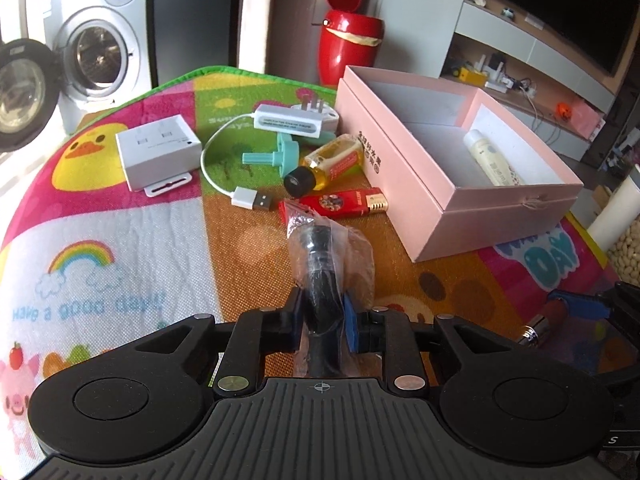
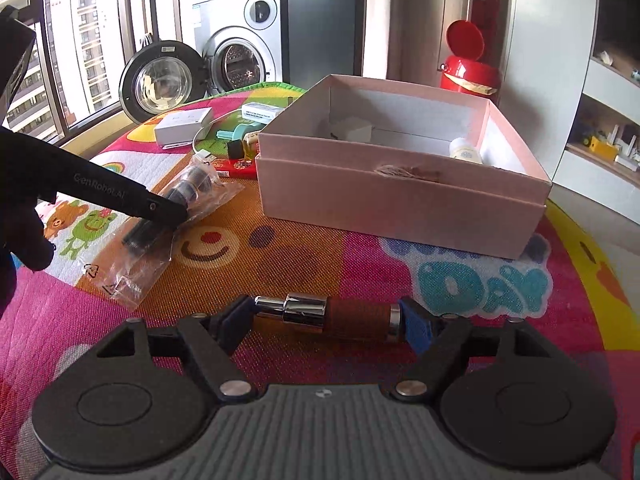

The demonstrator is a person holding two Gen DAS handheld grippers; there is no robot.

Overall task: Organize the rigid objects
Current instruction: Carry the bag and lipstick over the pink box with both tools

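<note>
- Left gripper in the left wrist view was closed on a bagged black cylinder, low over the mat, near the pink box.
- Right gripper in the right wrist view clamped a brown tube end to end, in front of the pink box.

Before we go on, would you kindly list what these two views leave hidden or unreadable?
- Left wrist view: the lower end of the bagged black cylinder is hidden behind the left gripper and its body.
- Left wrist view: the print on the cream tube in the pink box is too small to read.
- Right wrist view: the box's near wall hides its floor and most of the tube.
- Right wrist view: the amber bottle is mostly hidden behind the box.
</note>
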